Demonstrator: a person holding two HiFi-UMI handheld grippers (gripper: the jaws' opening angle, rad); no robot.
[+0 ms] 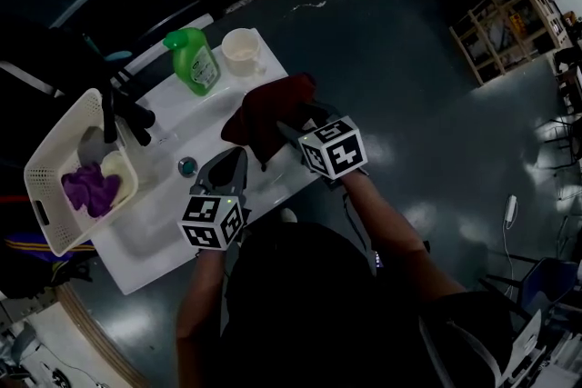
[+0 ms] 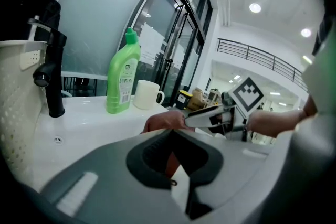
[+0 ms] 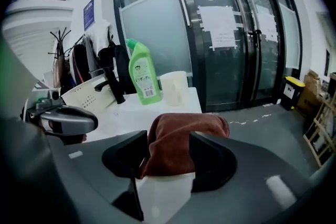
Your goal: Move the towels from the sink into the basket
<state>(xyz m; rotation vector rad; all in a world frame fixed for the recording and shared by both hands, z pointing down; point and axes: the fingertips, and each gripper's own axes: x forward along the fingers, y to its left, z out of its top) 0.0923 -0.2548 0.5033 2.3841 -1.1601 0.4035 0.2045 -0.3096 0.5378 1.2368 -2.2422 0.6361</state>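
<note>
Two forearms (image 1: 391, 213) reach up from the bottom of the head view over the white counter (image 1: 232, 91), both tools tipped downward. At left sits the cream basket (image 1: 55, 168), and only this view shows the purple towel (image 1: 91, 188) inside it. A dark red towel (image 1: 268, 114) lies heaped at the counter's right edge, frame centre. The right hand-held gripper (image 3: 168, 152), in its own view, stands wide open with that towel between its jaws. The left hand-held gripper (image 2: 173, 165) is closed tight, with a red sliver showing beyond it.
</note>
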